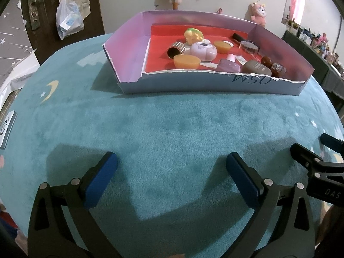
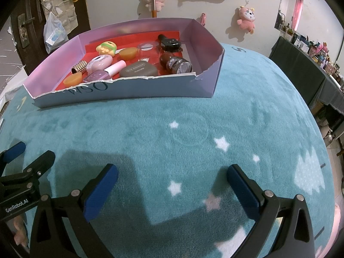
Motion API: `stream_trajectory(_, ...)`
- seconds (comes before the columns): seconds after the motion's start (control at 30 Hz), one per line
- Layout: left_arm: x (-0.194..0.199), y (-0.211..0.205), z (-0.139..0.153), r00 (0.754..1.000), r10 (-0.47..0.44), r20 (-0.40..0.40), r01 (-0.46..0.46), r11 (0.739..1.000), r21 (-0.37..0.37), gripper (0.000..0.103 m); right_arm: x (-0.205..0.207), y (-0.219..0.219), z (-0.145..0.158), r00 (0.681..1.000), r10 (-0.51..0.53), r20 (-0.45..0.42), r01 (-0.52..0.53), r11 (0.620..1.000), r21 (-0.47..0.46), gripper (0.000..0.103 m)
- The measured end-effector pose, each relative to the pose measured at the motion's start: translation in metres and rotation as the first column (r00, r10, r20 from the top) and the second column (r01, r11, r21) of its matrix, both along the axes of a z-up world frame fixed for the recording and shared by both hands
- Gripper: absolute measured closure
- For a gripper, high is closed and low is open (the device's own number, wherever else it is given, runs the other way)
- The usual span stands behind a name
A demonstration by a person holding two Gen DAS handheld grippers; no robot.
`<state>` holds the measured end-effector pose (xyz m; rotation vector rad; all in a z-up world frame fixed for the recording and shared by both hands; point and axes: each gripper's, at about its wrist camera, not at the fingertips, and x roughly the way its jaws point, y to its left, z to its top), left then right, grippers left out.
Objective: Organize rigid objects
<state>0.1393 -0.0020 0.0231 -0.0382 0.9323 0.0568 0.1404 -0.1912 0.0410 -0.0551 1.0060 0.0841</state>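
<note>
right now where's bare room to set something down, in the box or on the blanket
The teal blanket is bare between the box front wall and both open grippers, left gripper and right gripper. Inside the box, the red floor by the left wall is free. The middle and right are crowded, from the orange cup to the brown bottle.

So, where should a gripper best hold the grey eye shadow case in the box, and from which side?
Probably from above, pads on its two long curved edges. The grey eye shadow case lies flat on the box floor, close to the torn front wall, with the pink-capped bottle beside it and the brown bottle close on the other side, so side access looks blocked.
</note>
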Motion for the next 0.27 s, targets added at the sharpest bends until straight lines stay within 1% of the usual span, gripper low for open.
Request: stream_trajectory(0.27,0.0000,0.0002,0.0001,1.000,0.000,0.001,0.000,1.000,0.000,0.000,0.0006,-0.0004,0.0000,1.000,0.000,0.000,0.000,1.000,0.000,0.000)
